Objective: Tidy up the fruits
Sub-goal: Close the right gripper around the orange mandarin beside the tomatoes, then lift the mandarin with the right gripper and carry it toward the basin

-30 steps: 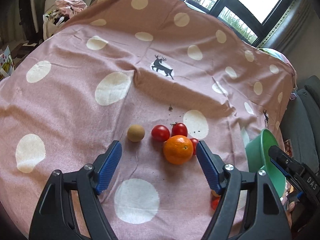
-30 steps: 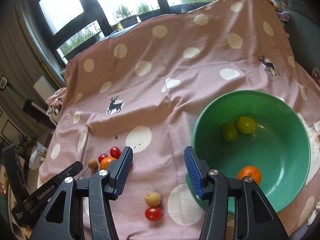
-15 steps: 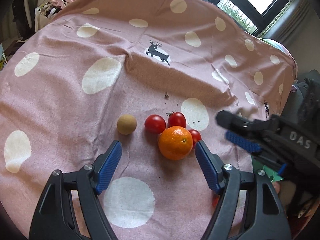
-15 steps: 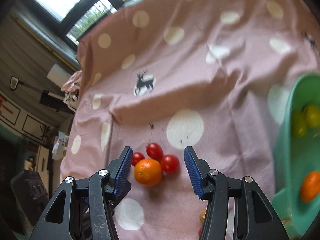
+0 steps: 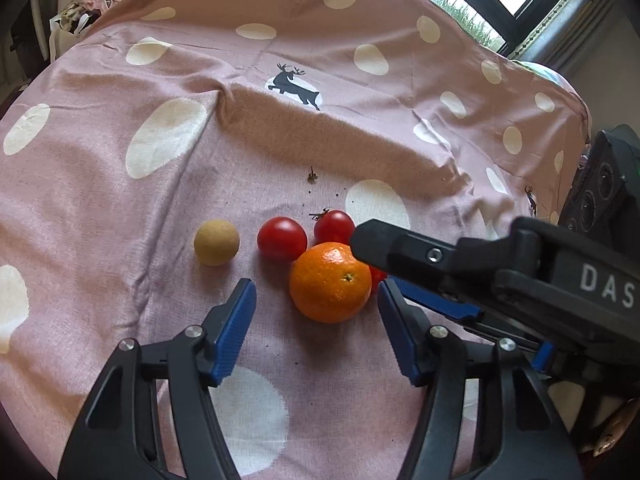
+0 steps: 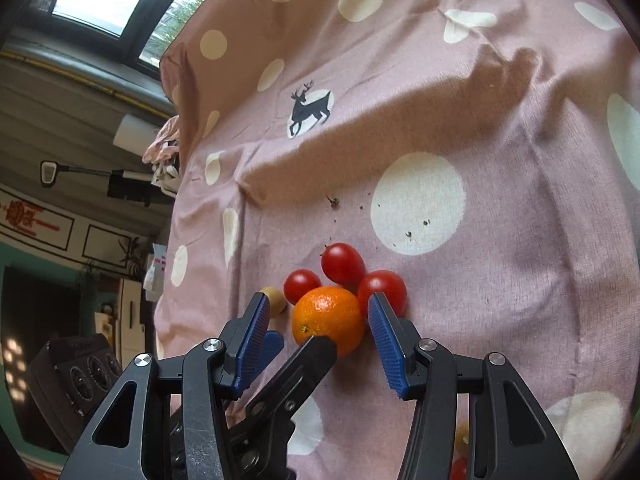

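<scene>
An orange [image 5: 330,282] lies on the pink spotted cloth [image 5: 200,160] with three red tomatoes [image 5: 282,239] touching or close behind it and a tan round fruit [image 5: 216,241] to its left. My left gripper [image 5: 316,320] is open just in front of the orange. My right gripper [image 6: 318,326] is open, its blue pads on either side of the orange [image 6: 328,319], not closed on it. The right gripper's black arm reaches in from the right in the left wrist view [image 5: 460,260].
A small stem and dark crumbs [image 5: 311,176] lie on the cloth behind the fruit. A yellow fruit [image 6: 463,436] and a red one [image 6: 458,470] lie at the lower edge of the right wrist view. A black speaker [image 5: 600,184] stands at the right.
My right gripper swung left from the green bowl to the fruit cluster and now straddles the orange. My left gripper moved slightly closer to the orange.
</scene>
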